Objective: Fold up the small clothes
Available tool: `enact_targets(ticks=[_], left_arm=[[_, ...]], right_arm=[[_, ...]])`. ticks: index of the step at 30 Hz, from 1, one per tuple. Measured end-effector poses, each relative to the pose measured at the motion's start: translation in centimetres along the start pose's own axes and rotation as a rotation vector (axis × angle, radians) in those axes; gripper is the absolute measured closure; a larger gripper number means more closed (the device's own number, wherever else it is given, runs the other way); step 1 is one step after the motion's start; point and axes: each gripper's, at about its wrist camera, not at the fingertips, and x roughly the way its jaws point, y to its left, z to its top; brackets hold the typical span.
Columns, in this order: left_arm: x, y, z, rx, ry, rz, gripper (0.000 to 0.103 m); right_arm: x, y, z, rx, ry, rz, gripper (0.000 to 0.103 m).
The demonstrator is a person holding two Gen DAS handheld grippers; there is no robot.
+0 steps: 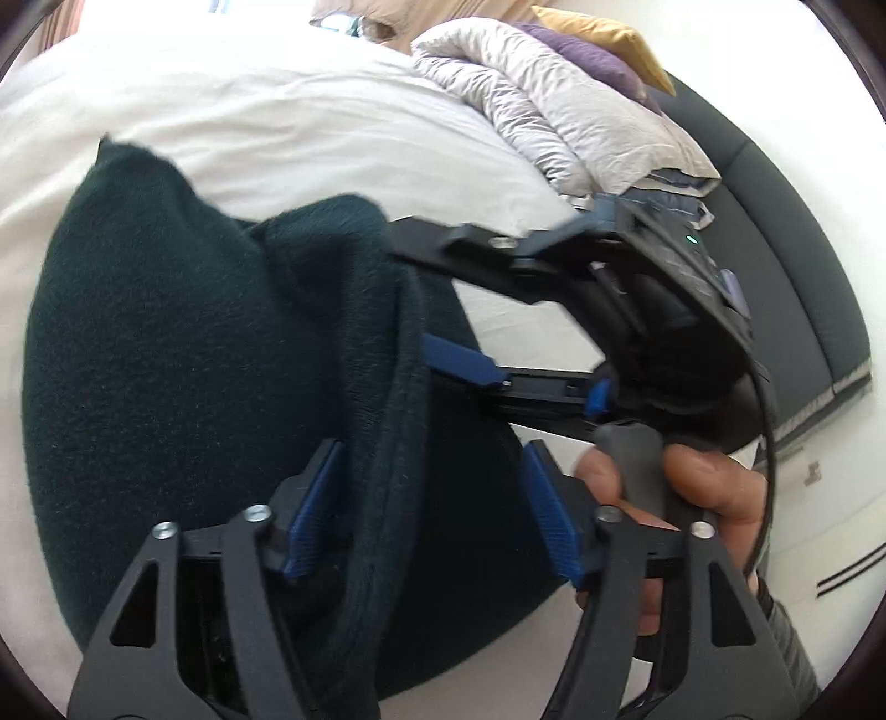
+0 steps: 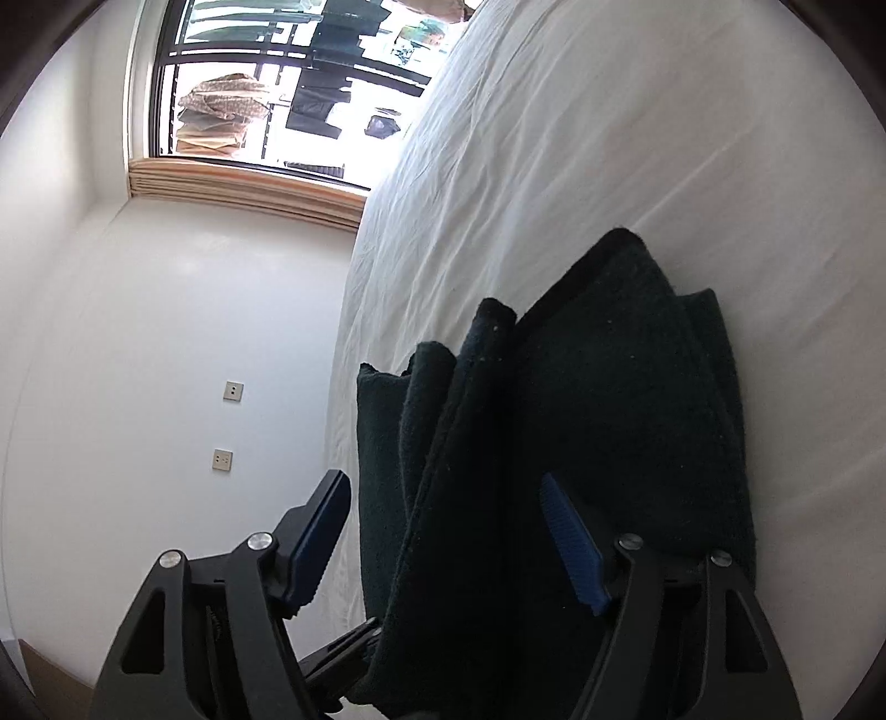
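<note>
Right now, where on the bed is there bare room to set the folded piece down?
Bare white sheet runs between the dark green cloth and the crumpled quilt; more beyond the cloth toward the window. Crowded: both open grippers, left and right, straddle the cloth's folded edge, with the quilt and pillows stacked at the headboard.

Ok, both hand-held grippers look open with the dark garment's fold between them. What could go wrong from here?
1. The dark green garment has a raised folded edge between the open left hand-held gripper pads; pulling back could snag it and undo the fold.
2. In the right wrist view the layers stand loosely bunched between the open right hand-held gripper pads, so they may spring apart.
3. The two grippers sit close together and could collide.
</note>
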Motion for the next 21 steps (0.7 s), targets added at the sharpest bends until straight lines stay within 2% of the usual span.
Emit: enact_targets(ticks=[3,6,8,9,10,14,16,18,21], left_arm=[[-1.8,-1.2,-1.1,0.02,-0.006,0.026,0.033],[-4.5,-1.2,-2.9,0.045,0.005,0.005,0.029],[-6.5,-0.3,-3.8,0.048,0.003,0.04,0.029],[-7.4,0.3,-4.6,0.047,0.006,0.033,0.029],[-8.1,1.0,-5.3,0.043,0.004,0.019,0.029],[-10.2,2.9,-7.1,0.061,-0.027,0.048,0.029],[-10.8,4.3,-7.4,0.072,-0.031,0.067,0.029],[-10.3,4.4,-5.8,0.074,-0.061,0.105,0.029],[-10.8,5.7,-6.0,0.06,-0.09,0.081,0.029]], right_arm=[[0.6,0.9,-0.2,-0.047,0.033,-0.075,0.029],[1.3,1.9,0.4,-0.089,0.068,-0.111,0.031],[1.0,1.6,0.7,-0.076,0.078,-0.114,0.031],[0.7,1.4,1.0,-0.066,0.081,-0.117,0.032],[0.7,1.3,1.2,-0.063,0.088,-0.123,0.033],[1.3,1.5,1.0,-0.112,0.125,-0.201,0.048],[1.7,1.9,0.7,-0.137,0.136,-0.244,0.053],[1.7,1.9,0.0,-0.164,0.159,-0.295,0.054],[1.3,1.9,-0.3,-0.181,0.169,-0.317,0.056]])
